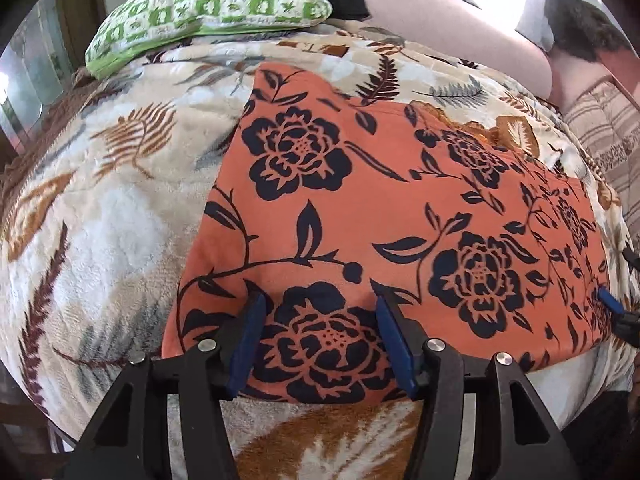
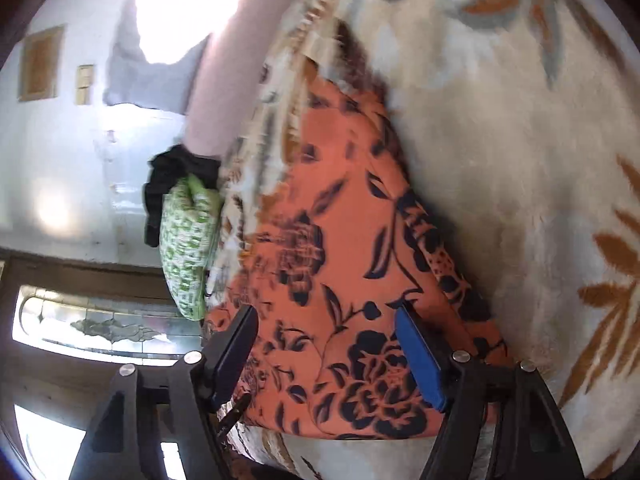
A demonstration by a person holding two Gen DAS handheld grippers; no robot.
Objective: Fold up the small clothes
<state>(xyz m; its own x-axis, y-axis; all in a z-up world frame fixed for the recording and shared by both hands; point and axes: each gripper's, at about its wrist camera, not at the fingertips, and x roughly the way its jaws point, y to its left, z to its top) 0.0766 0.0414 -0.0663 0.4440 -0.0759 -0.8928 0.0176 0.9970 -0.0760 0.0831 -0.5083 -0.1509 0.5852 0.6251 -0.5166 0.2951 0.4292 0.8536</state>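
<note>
Folding starts w/ both jaws gaping, empty: left gripper (image 1: 320, 300) & right gripper (image 2: 326, 312) hover over the near edge of the orange cloth (image 1: 360, 200) flat on the blanket (image 1: 100, 220) (pinch one layer only, lift evenly).

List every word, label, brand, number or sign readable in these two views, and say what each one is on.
None: no readable text in either view.
The orange floral garment carries only a dark flower print.
The green checked pillow shows small leaf and square motifs, no letters.
The leaf-patterned blanket has no writing.
The right wrist view is blurred.
</note>
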